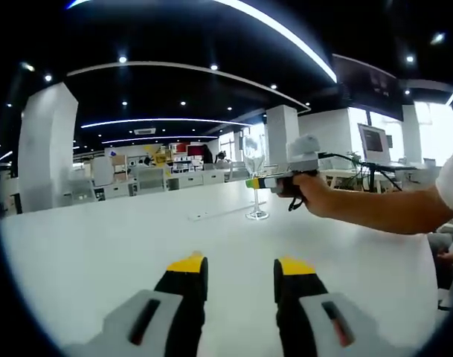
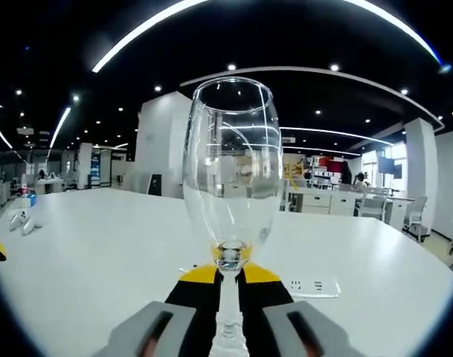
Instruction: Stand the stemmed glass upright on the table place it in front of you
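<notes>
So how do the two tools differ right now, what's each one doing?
The right tool is shut on the stem of the stemmed glass, while the left tool is open with nothing between its jaws. In the left gripper view, the right tool reaches the glass standing upright farther out on the white table; the left tool sits low, back from it. Both have black jaws with yellow tips.
</notes>
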`<state>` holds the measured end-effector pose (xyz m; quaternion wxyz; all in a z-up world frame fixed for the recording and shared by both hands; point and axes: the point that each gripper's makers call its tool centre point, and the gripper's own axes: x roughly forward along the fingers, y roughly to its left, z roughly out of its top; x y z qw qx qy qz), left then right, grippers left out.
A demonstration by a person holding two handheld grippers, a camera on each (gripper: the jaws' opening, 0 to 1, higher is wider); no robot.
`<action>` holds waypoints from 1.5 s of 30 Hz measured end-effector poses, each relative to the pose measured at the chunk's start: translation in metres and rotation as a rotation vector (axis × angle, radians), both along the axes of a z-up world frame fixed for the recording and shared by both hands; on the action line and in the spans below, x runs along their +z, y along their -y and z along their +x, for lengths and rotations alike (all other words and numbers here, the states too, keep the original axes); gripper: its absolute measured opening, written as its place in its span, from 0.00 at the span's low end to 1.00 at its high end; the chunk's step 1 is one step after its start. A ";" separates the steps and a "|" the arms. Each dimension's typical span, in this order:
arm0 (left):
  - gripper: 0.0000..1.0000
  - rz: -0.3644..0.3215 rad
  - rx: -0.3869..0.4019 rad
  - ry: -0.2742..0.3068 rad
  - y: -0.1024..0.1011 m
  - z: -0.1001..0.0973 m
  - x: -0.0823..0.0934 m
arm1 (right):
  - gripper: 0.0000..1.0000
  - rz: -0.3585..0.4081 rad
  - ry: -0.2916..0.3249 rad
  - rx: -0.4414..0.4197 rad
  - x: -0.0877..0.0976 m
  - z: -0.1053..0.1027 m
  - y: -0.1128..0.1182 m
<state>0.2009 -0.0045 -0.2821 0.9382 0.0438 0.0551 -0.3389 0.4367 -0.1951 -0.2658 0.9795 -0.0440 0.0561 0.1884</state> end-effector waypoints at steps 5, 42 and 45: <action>0.36 0.004 0.000 -0.001 0.000 0.000 -0.001 | 0.13 0.002 -0.002 -0.008 -0.004 0.007 0.002; 0.35 0.006 0.005 -0.011 -0.001 0.001 -0.004 | 0.14 0.006 0.010 -0.038 -0.008 0.022 0.007; 0.35 0.006 0.002 -0.012 0.000 0.001 -0.004 | 0.14 0.010 0.009 -0.039 -0.008 0.021 0.007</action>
